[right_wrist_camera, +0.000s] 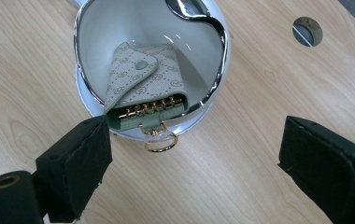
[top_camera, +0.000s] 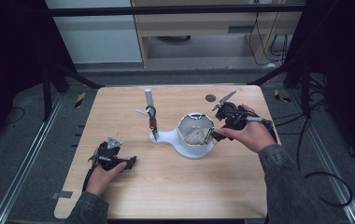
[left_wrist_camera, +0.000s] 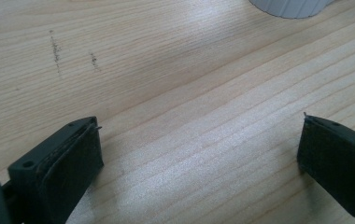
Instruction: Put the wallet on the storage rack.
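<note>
So the right gripper (right_wrist_camera: 194,154) is seen with its jaws spread wide and nothing pinched between them; bare wood is all that's framed there. Just ahead of them a beige patterned key case (right_wrist_camera: 143,88) is propped inside the white bowl (right_wrist_camera: 119,28), its open end with the gold hooks resting on the chrome rim and a gold ring (right_wrist_camera: 160,143) hanging over the edge.

The left gripper (left_wrist_camera: 199,149) is also held wide open over plain table (left_wrist_camera: 166,70), nothing gripped or touched.

From the high view, stuff gets added: the bowl (top_camera: 185,148) is shown as part of a white stand with an upright post (top_camera: 149,99) beside it, the right gripper (top_camera: 218,134) sits right at the bowl's rim, and the left gripper (top_camera: 131,162) is parked well apart near the table's front-left.
</note>
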### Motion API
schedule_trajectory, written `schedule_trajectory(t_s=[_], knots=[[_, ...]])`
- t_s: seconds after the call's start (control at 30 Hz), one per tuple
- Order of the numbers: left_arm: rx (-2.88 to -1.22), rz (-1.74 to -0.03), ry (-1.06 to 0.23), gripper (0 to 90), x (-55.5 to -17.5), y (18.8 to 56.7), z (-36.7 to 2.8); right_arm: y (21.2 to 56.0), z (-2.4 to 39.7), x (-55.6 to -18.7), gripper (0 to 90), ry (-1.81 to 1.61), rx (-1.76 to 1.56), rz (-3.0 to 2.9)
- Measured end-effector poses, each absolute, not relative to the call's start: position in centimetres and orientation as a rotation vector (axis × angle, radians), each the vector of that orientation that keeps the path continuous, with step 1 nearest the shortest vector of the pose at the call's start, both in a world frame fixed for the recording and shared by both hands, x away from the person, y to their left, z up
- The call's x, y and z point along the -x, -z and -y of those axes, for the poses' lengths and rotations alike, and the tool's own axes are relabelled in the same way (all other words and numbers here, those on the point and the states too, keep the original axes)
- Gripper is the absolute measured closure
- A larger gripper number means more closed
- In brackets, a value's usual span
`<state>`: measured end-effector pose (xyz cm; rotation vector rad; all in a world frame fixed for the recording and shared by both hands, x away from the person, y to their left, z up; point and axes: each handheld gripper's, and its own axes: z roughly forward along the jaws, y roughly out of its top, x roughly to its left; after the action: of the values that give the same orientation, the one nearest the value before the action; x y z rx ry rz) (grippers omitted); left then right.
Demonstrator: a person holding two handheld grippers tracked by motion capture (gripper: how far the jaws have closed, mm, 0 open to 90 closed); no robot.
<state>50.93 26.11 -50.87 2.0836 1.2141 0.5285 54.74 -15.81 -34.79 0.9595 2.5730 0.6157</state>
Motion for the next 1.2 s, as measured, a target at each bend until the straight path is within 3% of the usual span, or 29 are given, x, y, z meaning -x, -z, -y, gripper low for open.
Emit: schedule_trajectory(t_s=[0.5, 1.2], knots=[[-2.092, -1.210, -0.528, 0.0, -50.9, 50.8, -26.1, 36.4, 19.5, -53.4, 8.1, -0.714, -1.099, -2.443], [-2.092, -1.210, -0.528, 0.0, -50.9, 50.8, -26.1, 40.4, 22.2, -51.1, 15.1, -0.765, -1.196, -2.380]])
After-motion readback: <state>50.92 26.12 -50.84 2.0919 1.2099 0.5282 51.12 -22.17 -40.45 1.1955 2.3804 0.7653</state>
